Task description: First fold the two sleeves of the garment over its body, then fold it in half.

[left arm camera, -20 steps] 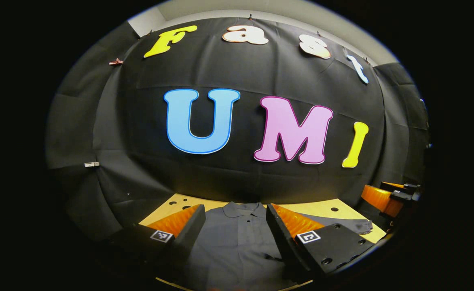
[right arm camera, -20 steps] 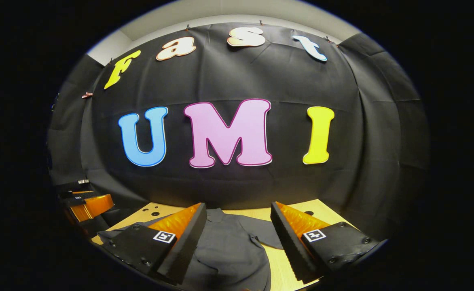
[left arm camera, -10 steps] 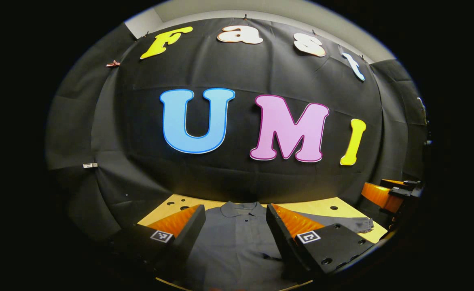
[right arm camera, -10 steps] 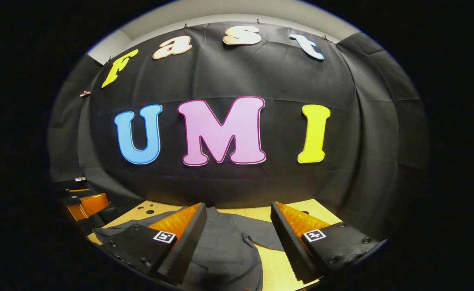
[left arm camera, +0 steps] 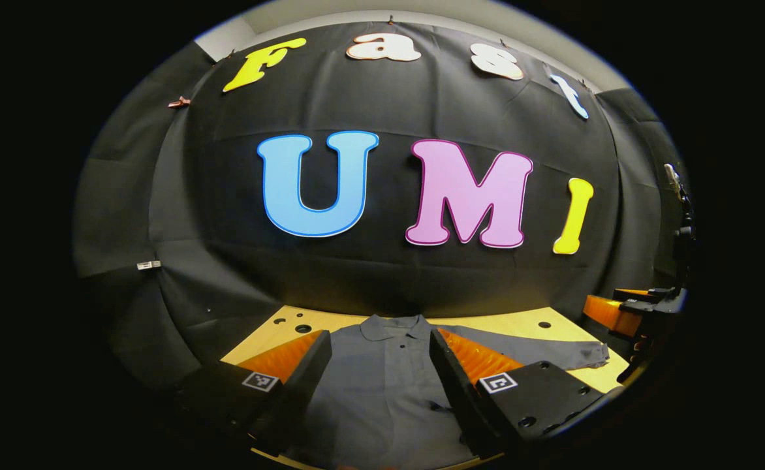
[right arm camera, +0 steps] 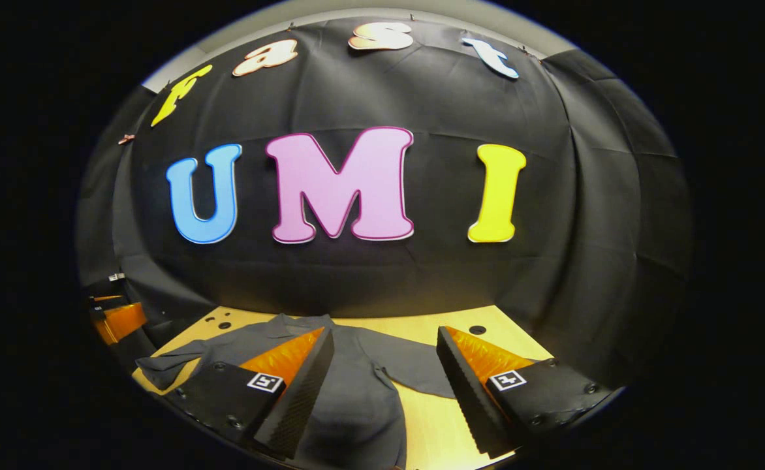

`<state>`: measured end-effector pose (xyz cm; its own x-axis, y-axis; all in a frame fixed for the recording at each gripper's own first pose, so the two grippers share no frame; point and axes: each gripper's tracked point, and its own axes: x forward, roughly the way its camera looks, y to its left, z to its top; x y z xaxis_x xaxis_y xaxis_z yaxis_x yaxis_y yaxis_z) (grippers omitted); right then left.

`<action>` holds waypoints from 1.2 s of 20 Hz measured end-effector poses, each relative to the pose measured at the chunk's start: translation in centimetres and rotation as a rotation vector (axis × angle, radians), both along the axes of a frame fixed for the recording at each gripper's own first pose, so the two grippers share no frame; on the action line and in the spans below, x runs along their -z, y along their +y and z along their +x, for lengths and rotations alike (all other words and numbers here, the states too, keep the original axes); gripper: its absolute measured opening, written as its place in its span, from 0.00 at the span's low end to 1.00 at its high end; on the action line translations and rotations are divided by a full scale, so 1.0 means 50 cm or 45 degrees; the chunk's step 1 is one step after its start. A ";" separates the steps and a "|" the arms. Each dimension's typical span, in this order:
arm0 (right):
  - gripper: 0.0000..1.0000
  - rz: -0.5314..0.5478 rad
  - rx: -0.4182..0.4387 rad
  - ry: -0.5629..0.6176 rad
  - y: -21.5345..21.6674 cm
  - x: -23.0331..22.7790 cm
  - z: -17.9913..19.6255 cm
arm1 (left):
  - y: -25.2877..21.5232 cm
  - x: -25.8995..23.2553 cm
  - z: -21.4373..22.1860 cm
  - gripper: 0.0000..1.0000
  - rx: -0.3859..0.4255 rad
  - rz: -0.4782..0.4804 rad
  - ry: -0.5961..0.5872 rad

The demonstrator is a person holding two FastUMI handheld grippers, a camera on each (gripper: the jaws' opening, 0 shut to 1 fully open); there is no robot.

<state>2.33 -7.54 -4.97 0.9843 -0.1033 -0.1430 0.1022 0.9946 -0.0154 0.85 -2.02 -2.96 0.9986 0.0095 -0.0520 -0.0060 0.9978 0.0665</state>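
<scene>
Garment flat on surface, collar at centre | left tool agape, empty | right gripper view: right tool agape, empty; sleeve lower left.

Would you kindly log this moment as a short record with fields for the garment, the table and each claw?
garment: grey collared shirt lying flat, collar toward the booth wall
sleeves: right sleeve stretched out sideways, not yet folded
table: light wooden top with round holes
left claw: open, above the shirt body, holding nothing
right claw: open, above the shirt's right side, holding nothing
</scene>
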 end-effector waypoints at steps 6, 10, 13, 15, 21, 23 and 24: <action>0.98 0.066 0.104 0.114 -0.097 0.056 0.027 | -0.006 0.023 0.011 0.95 -0.004 0.004 0.037; 0.98 0.113 0.191 0.206 -0.174 0.111 0.044 | -0.007 0.043 0.022 0.96 -0.019 0.003 0.072; 0.98 0.139 0.295 0.275 -0.249 0.153 0.049 | -0.010 0.050 0.028 0.96 -0.028 0.012 0.085; 0.98 0.162 0.366 0.339 -0.303 0.189 0.055 | -0.013 0.059 0.034 0.96 -0.032 0.016 0.099; 0.99 0.224 0.559 0.464 -0.462 0.288 0.053 | -0.020 0.087 0.048 0.95 -0.062 0.032 0.155; 0.99 0.232 0.604 0.510 -0.499 0.321 0.055 | -0.023 0.095 0.050 0.95 -0.071 0.043 0.175; 0.99 0.221 0.628 0.536 -0.522 0.340 0.057 | -0.025 0.099 0.050 0.96 -0.074 0.049 0.181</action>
